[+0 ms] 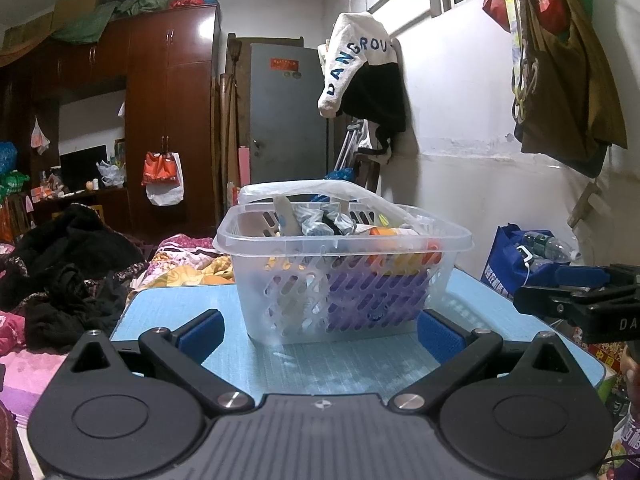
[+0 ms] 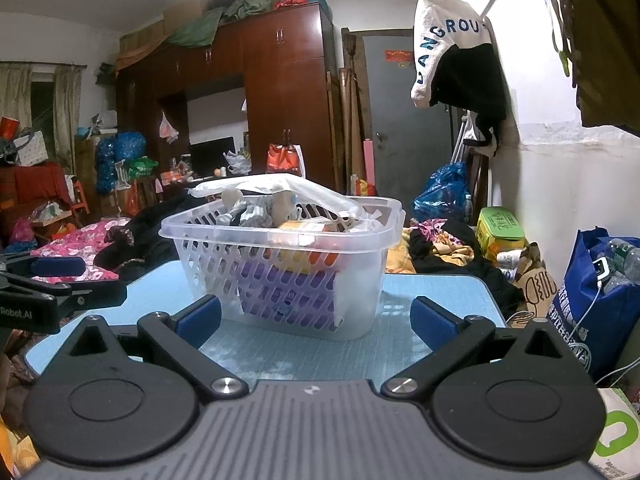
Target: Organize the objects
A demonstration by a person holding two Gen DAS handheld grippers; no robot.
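On the light-blue table (image 1: pixel 168 312), near its middle, stands a clear plastic basket (image 1: pixel 340 280) with slotted walls and a broad smooth rim. Its contents rise above the rim: a purple box (image 1: pixel 372 300) low against the near wall, an orange-and-yellow pack (image 1: pixel 400 260) above it, grey-and-white striped cloth (image 1: pixel 324 220), and a clear plastic bag (image 1: pixel 312 190) draped across the top toward the far right corner.

Left view: the left gripper (image 1: pixel 320 334) is spread wide and empty, its 2 blue-padded fingers (image 1: pixel 200 334) flanking the basket's near wall, close to it but apart from it. The right gripper (image 1: pixel 580 304) enters at the right edge, side on, beside the table; whether it is spread or closed cannot be told from this view.

Right view: the right gripper (image 2: pixel 316 322) is likewise spread wide and empty, with the basket (image 2: pixel 280 264) standing just beyond and between its blue pads (image 2: pixel 434 320), not touching. The left gripper (image 2: pixel 60 284) shows side on at the left edge, over the near left part of the table (image 2: pixel 420 292).

Background: a dark wooden wardrobe (image 1: pixel 168 100), a grey door (image 1: pixel 288 116), a white-and-black garment (image 1: pixel 360 76) lettered in blue hanging on the right wall, and a blue bag (image 2: pixel 600 292) on the right.
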